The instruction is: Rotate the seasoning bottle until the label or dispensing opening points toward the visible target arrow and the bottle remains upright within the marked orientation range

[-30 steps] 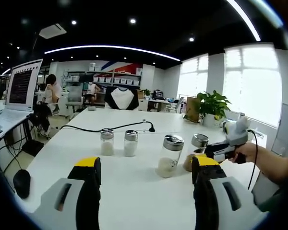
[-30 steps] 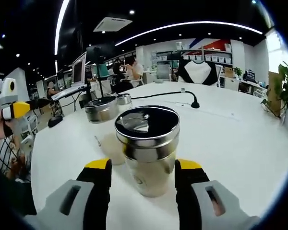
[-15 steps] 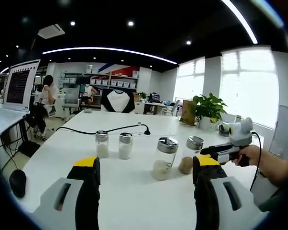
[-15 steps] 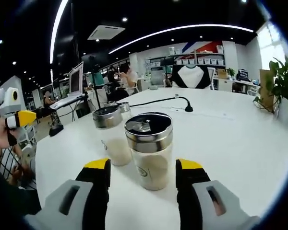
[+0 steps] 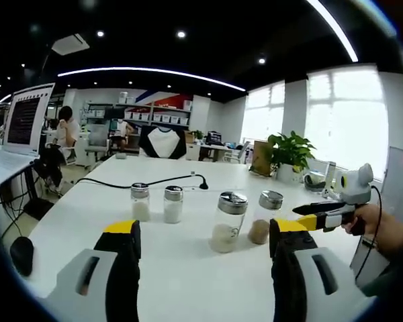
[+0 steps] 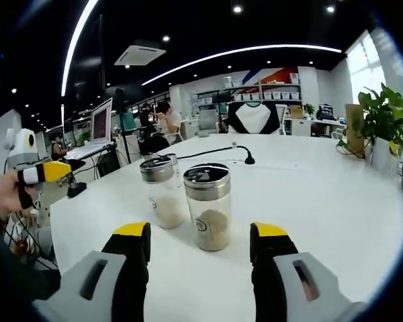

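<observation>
1. Jaws of the right gripper (image 6: 200, 268) stand apart, empty, just short of the seasoning bottle (image 6: 208, 208), upright on the white counter (image 6: 322, 201).
2. Jaws of the left gripper (image 5: 200, 268) likewise spread, holding nothing.
3. Three more shaker bottles (image 5: 140, 202) stand in a row nearby.
4. Potted plant (image 5: 290, 153) sits beyond.

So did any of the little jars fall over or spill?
No, nothing stands out. All four seasoning bottles stand upright in a row on the white table with their metal lids on, and no powder lies around them. The only stray thing is a black cable lying behind them.
</observation>
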Motion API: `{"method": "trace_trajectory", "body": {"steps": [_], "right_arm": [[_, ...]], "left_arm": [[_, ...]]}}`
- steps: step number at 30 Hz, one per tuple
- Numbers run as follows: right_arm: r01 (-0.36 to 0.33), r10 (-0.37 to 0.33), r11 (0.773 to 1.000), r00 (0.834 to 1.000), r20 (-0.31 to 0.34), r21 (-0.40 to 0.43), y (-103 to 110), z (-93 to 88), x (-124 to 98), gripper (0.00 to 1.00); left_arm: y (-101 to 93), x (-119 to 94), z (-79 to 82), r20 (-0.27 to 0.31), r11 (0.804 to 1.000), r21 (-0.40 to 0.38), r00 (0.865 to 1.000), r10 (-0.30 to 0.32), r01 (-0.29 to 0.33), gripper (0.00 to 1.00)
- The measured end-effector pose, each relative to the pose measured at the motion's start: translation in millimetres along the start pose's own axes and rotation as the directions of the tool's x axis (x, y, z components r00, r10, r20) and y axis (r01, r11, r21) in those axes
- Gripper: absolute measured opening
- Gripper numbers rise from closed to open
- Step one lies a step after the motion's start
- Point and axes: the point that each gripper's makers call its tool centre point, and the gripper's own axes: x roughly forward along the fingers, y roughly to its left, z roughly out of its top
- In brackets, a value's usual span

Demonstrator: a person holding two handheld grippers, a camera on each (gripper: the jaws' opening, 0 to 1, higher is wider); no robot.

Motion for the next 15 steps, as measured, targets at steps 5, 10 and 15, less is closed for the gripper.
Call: {"method": "trace_trajectory", "body": {"steps": [5, 10, 15], "right_arm": [[0.024, -0.023, 1.0, 0.999, 0.025, -0.013, 1, 2.3, -12, 0.6], [0.052, -0.052, 0.999, 0.998, 0.027, -0.001, 0, 5.4, -21, 0.62], [0.057, -0.057, 0.998, 0.998, 0.026, 0.013, 3, 7.4, -24, 0.64]], "left_arm": [[-0.9, 0, -4.1, -0.011, 1.0, 0.0, 1.0, -0.009, 0.009, 0.83], [-1.6, 1, -3.6, -0.009, 1.0, 0.003, 1.0, -0.014, 0.014, 0.83], [-0.3, 2, -3.8, -0.013, 1.0, 0.017, 1.0, -0.012, 0.013, 0.83]]}}
